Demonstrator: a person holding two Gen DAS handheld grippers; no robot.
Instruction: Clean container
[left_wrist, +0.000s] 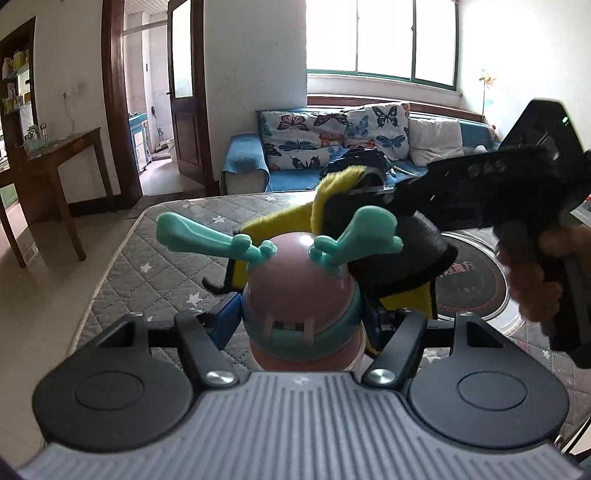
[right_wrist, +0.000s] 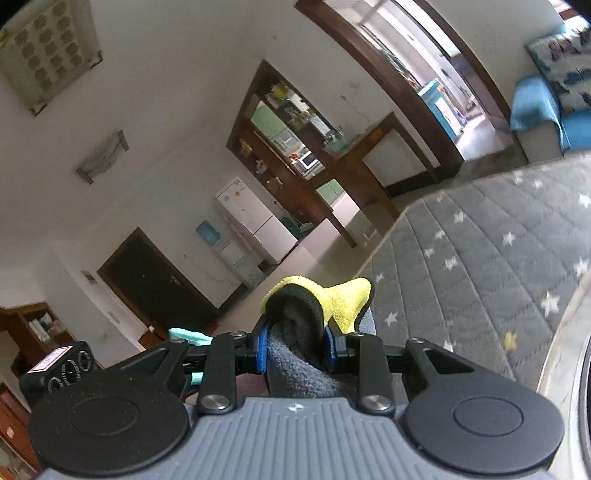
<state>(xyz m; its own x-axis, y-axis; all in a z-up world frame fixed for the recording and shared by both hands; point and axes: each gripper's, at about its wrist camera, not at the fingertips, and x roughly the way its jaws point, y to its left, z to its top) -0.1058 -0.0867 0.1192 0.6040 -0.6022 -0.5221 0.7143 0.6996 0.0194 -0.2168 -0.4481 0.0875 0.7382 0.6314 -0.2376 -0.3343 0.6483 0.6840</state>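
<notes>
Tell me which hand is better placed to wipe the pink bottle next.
Right. The right gripper already clamps the yellow-grey cloth, while the left gripper is occupied holding the pink bottle.

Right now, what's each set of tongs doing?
Left tongs: closed on the pink bottle.
Right tongs: closed on the yellow-and-grey cloth.
</notes>
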